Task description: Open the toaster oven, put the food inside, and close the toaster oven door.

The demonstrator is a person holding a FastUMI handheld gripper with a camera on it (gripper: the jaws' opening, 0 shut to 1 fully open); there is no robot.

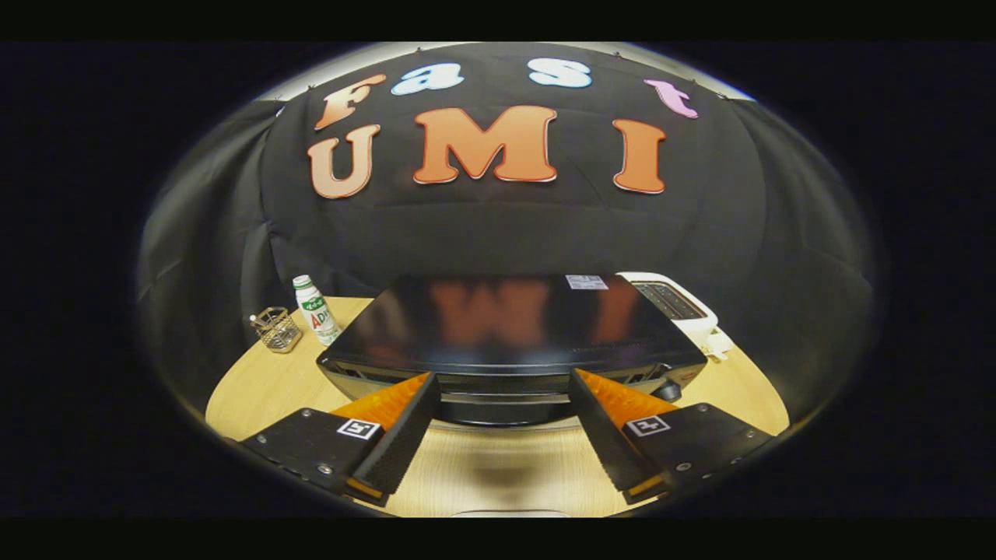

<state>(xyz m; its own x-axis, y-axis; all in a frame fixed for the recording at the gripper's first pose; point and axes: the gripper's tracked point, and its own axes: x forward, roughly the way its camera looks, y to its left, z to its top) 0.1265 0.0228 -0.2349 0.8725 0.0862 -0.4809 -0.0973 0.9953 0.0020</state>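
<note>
Gripper (pixel 502 381) fingers spread, holding nothing, tips just before the oven (pixel 510 330) front; bottle (pixel 316 309) and wire basket (pixel 276 329) beyond, on table (pixel 264 389).

Dim, fisheye-warped edges; glare on toaster oven (pixel 506 319) top.

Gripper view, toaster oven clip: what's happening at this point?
A hand-held gripper hangs open above the front edge of a black toaster oven on a wooden table, its fingers spread apart and touching nothing. The front of the oven is hard to make out from this angle, so I cannot tell whether the door is open. A small bottle and a wire basket stand beside the oven, a white toaster on its other side.
</note>
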